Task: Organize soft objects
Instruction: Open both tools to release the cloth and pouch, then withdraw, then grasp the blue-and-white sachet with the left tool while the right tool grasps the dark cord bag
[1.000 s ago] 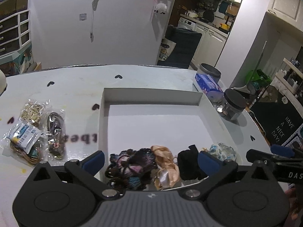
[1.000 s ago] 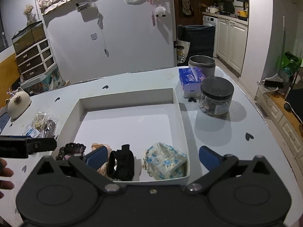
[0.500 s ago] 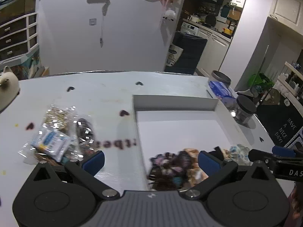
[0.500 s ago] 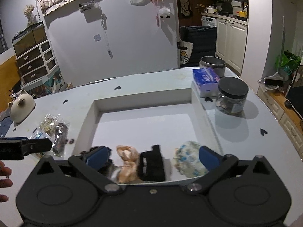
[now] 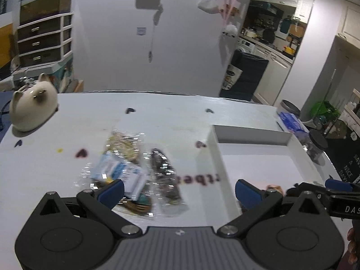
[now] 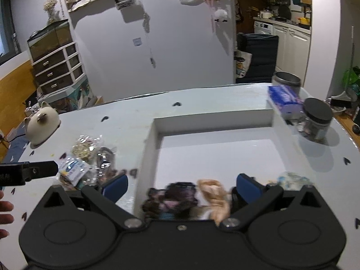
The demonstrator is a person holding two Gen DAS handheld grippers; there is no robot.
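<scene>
Nearest the left camera: left gripper point(image 5: 178, 191), jaws spread wide and empty, hanging over the packets point(image 5: 132, 173) on the worktop point(image 5: 157, 117).
Nearest the right camera: right gripper point(image 6: 182, 187), jaws likewise released and holding nothing, straddling the near left corner of the tray point(image 6: 148, 139).
Soft objects: dark scrunchie point(image 6: 173, 196), peach scrunchie point(image 6: 212, 192) and blue-and-white scrunchie point(image 6: 292, 178) lie in a row along the near wall inside the tray; a black one seems to sit behind the right blue pad, largely hidden.
Packets: crinkly clear bags outside the tray, just left of its wall, overlapping one another.
Risk, by my judgement: the bags are slick and piled, so a pinch may catch one film edge and drag or drop the rest.
Second risk: both grippers work close together here, so a sideways reach could knock them or nudge the tray wall.
Only the left view shows: printed lettering point(image 5: 198, 178) on the worktop beside the packets.
Only the right view shows: the scrunchie row in full.
Farther back: cat-shaped pot point(image 6: 42, 122), tissue pack point(image 6: 284, 95), lidded jar point(image 6: 316, 120).
</scene>
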